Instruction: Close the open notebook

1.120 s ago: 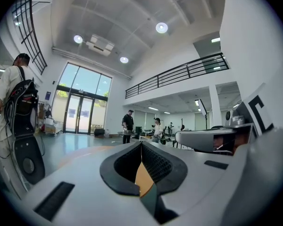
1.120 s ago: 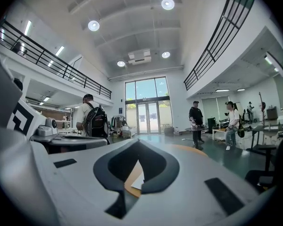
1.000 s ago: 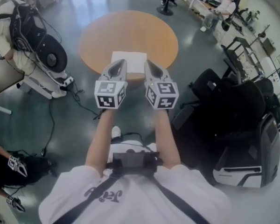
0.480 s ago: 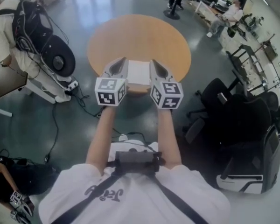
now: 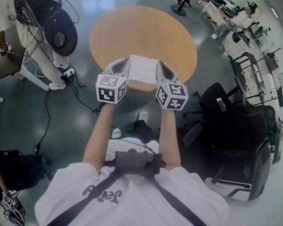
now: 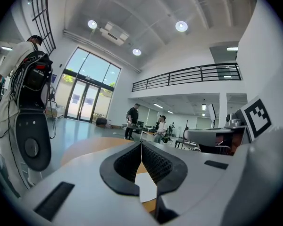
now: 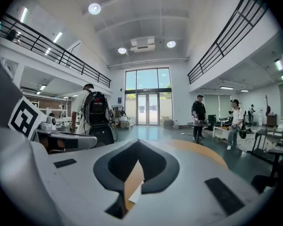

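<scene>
1. Notebook [image 5: 142, 68]: flat white rectangle, lying open near the front edge of the round, smooth wooden worktop [image 5: 146, 32].
2. Left gripper [image 5: 123, 62], right gripper [image 5: 161, 66]: grey moulded shells, jaws fully together, empty, flanking the notebook.

Right gripper [image 7: 138, 145] jaws together — empty, orange table [image 7: 200, 150] beyond, notebook [image 7: 135, 193] sliver below

My pale grey left gripper [image 5: 123, 61] and right gripper [image 5: 159, 64] wear black-and-white square markers, the notebook [image 5: 142, 69] shows white, the table [image 5: 132, 29] orange-brown.
</scene>
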